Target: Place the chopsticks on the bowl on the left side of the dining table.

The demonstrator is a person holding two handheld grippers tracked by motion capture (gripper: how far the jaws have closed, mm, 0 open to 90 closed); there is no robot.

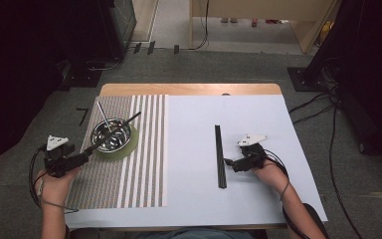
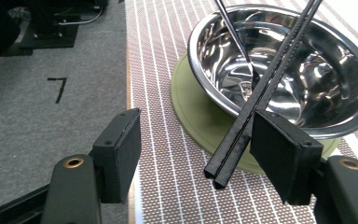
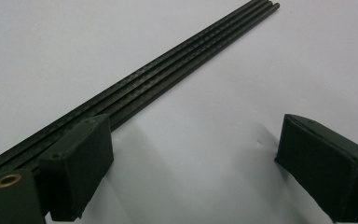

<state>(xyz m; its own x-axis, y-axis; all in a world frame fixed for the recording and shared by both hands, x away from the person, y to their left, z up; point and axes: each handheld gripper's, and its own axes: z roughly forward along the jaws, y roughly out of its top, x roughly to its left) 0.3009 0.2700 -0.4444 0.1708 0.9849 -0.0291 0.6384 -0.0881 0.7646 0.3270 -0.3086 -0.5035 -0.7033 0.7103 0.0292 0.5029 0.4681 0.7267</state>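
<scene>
Where carpet spreads, the white table stands.

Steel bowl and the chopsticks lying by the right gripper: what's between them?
High view: only bare striped mat and white table cover between bowl and chopsticks.

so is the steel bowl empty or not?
Not empty: the bowl holds a metal spoon, its end on the bottom. A pair of black chopsticks lies across the rim.

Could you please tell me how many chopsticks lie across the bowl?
2. Both chopsticks lie side by side across the bowl, their near ends against one jaw of the open left gripper. A separate bundle lies on the table.
</scene>
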